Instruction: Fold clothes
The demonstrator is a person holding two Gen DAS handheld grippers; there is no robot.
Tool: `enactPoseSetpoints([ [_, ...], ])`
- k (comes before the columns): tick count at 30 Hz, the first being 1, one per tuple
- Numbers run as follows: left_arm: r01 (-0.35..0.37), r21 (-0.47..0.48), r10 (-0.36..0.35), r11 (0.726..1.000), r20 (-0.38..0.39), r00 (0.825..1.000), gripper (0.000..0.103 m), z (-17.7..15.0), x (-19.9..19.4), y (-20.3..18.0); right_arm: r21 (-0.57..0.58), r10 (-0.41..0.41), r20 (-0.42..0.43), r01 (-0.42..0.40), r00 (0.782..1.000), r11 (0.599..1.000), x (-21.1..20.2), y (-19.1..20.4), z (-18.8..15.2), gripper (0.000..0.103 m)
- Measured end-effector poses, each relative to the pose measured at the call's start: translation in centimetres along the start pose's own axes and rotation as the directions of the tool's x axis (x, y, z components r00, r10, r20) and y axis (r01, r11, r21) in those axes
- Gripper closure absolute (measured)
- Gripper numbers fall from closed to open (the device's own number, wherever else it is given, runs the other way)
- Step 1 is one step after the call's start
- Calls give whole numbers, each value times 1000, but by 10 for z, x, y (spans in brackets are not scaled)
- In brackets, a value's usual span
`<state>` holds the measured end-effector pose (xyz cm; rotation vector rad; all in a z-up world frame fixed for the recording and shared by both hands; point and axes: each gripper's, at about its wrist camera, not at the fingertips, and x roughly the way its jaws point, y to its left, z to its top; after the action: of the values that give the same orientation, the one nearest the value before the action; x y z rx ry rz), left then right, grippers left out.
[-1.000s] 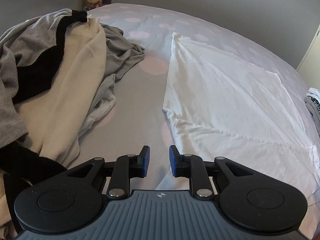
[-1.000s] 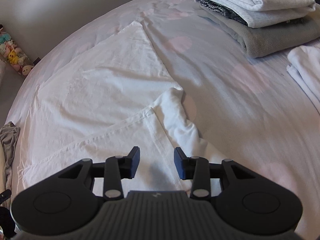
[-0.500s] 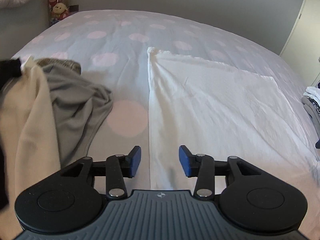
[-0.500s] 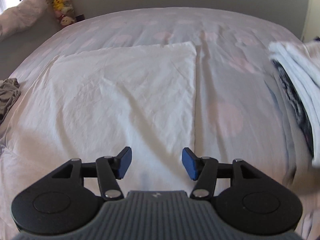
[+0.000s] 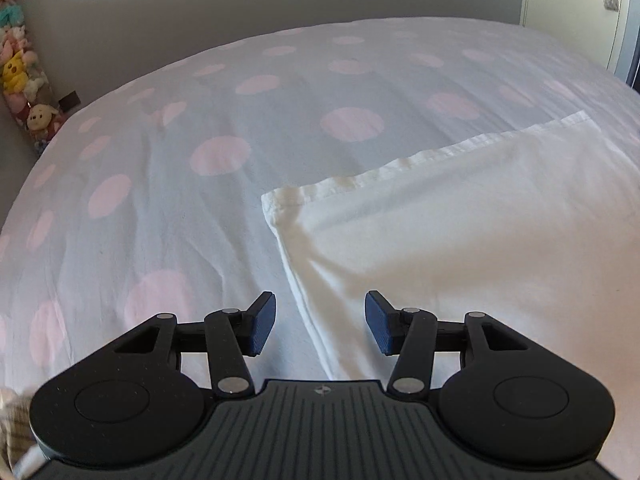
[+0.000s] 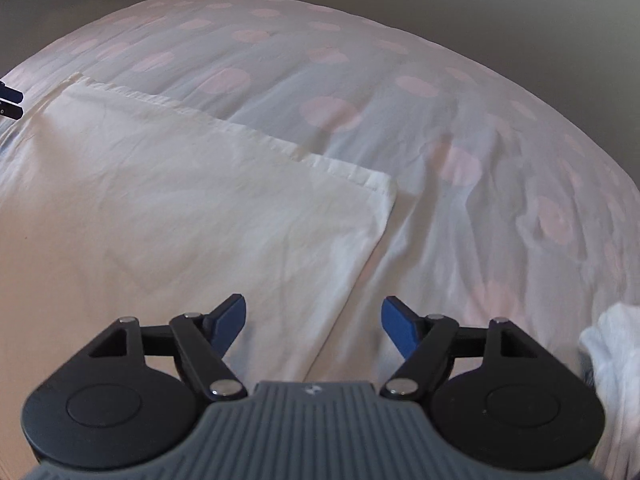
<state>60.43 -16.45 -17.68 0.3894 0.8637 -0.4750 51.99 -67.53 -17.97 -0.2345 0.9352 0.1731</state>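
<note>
- we hold the left gripper [image 5: 320,326] over the left edge of the white cloth [image 5: 480,248]; its jaws stand spread, having just been opening, and nothing is between the pads.
- we see that cloth edge run up between the blue pads [image 5: 262,322] without touching either one.
- we hold the right gripper [image 6: 314,326] over the right edge of the same cloth [image 6: 180,208]; its jaws have just been opening, are spread wide, and pinch nothing.
- the cloth lies flat on the bed [image 5: 200,200], whose cover is pale with pink dots.
- its far hem runs across both views; one far corner shows in each.
- in the right view, a white garment [image 6: 616,364] sits at the right border, apart from the cloth.
- plush toys [image 5: 18,80] stand by the wall beyond the bed.
</note>
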Motion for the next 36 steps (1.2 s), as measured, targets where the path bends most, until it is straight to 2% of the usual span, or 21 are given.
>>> enactPoseSetpoints([
  [3,0,-11,0,1000,2,1000,56,9,15,11,28,-2,12,2,1000,1000,15,-15,19,26],
  [9,-1,-72,3,997,35,999,56,18,36,22,134,-5,13,3,1000,991,51,-37,43,32],
  [11,-19,-90,22,996,40,999,56,19,44,25,155,-18,9,17,1000,988,62,-40,48,41],
  [12,-22,-104,27,994,43,999,56,19,47,26,165,-22,4,21,1000,986,67,-41,51,49],
  [18,-31,-171,43,985,69,997,51,17,57,28,189,-34,5,32,999,981,79,-41,53,50],
  [20,-40,-177,53,983,70,996,51,19,58,27,182,-30,12,28,999,983,75,-38,52,60],
  [22,-41,-174,54,984,75,996,58,20,58,25,170,-35,19,31,999,985,72,-34,52,78],
  [23,-35,-167,49,985,78,996,62,21,58,23,161,-45,20,41,999,986,70,-32,53,83],
  [25,-24,-152,37,988,82,996,79,23,56,19,146,-61,25,57,998,988,64,-28,54,99],
  [29,-8,-140,20,990,85,996,100,32,49,8,141,-68,58,59,996,988,44,-23,60,99],
  [36,-34,-138,55,990,144,988,102,42,6,5,119,-71,126,56,990,991,-7,-15,69,100],
])
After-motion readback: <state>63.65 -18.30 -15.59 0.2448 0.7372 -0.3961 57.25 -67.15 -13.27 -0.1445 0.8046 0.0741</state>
